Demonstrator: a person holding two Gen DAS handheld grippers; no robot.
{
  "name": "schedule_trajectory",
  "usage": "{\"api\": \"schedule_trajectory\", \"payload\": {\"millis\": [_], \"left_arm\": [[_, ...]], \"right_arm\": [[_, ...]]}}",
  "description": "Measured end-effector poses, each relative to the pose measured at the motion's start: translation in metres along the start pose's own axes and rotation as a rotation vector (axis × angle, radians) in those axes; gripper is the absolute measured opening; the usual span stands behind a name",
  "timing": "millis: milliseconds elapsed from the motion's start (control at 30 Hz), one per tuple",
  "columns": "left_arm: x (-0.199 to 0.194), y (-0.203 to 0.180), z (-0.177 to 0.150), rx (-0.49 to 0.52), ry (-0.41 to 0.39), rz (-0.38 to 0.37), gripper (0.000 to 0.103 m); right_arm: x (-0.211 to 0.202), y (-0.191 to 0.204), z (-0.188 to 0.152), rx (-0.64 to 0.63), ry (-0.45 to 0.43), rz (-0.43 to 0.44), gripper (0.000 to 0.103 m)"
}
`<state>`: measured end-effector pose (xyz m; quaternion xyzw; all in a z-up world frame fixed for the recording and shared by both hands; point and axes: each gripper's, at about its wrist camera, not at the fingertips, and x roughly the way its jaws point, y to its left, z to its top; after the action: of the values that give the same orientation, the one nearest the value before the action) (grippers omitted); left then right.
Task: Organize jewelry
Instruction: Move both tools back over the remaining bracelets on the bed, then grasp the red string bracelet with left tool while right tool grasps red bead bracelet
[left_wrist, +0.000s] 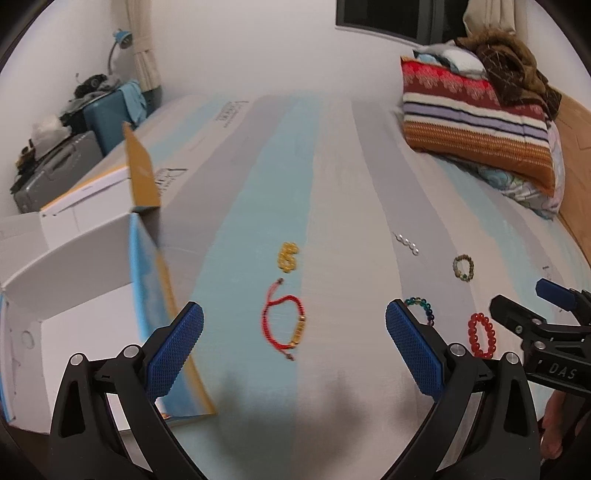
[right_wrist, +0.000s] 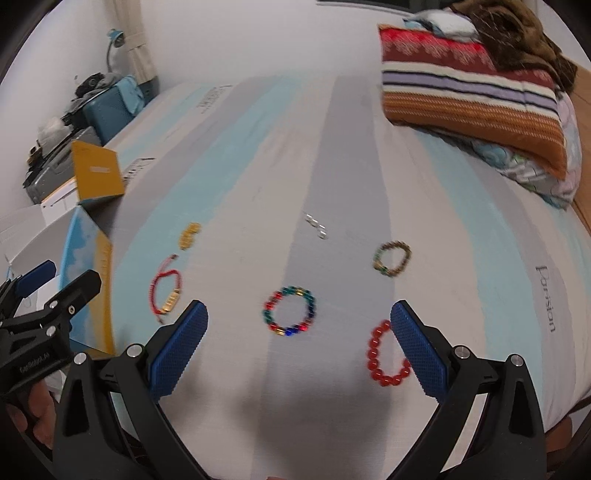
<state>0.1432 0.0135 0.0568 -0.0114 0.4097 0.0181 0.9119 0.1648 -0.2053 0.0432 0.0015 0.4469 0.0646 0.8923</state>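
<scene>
Several bracelets lie on the striped bed sheet (left_wrist: 332, 184). In the left wrist view my left gripper (left_wrist: 294, 332) is open above a red cord bracelet with gold beads (left_wrist: 284, 325); a yellow bead bracelet (left_wrist: 288, 255) lies just beyond. In the right wrist view my right gripper (right_wrist: 299, 332) is open above a multicoloured bead bracelet (right_wrist: 290, 311). A red bead bracelet (right_wrist: 384, 354) lies by its right finger. A brown-green bracelet (right_wrist: 392, 257) and a clear bead strand (right_wrist: 317, 224) lie farther away. An open white box (left_wrist: 74, 277) with a yellow-blue lid stands to the left.
A striped folded quilt (left_wrist: 476, 122) with clothes on top lies at the far right of the bed. Suitcases (left_wrist: 55, 173) and clutter stand by the far left wall. The wooden floor (left_wrist: 576, 155) shows at the right.
</scene>
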Motion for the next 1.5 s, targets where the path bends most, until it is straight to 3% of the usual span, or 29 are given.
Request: {"api": "schedule_trajectory", "payload": {"millis": [267, 500, 900, 1067, 1167, 1467, 1500], "left_arm": [[0.055, -0.011, -0.009, 0.008, 0.068, -0.024, 0.097], [0.1, -0.011, -0.018, 0.018, 0.114, -0.002, 0.097], [0.157, 0.001, -0.031, 0.003, 0.19, 0.015, 0.097], [0.163, 0.006, -0.033, -0.004, 0.194, 0.008, 0.094], [0.164, 0.008, -0.035, -0.008, 0.198, 0.013, 0.085], [0.158, 0.012, -0.035, -0.019, 0.21, -0.004, 0.028], [0.157, 0.012, -0.036, -0.018, 0.207, -0.006, 0.018]], "right_arm": [[0.039, -0.049, -0.022, 0.068, 0.068, -0.036, 0.095], [0.079, -0.077, -0.042, 0.109, 0.12, -0.07, 0.095], [0.129, -0.091, -0.061, 0.129, 0.186, -0.071, 0.095], [0.139, -0.096, -0.064, 0.153, 0.193, -0.063, 0.093], [0.139, -0.095, -0.065, 0.146, 0.186, -0.08, 0.084], [0.131, -0.095, -0.07, 0.135, 0.137, -0.115, 0.038], [0.129, -0.094, -0.071, 0.132, 0.135, -0.115, 0.035]]}}
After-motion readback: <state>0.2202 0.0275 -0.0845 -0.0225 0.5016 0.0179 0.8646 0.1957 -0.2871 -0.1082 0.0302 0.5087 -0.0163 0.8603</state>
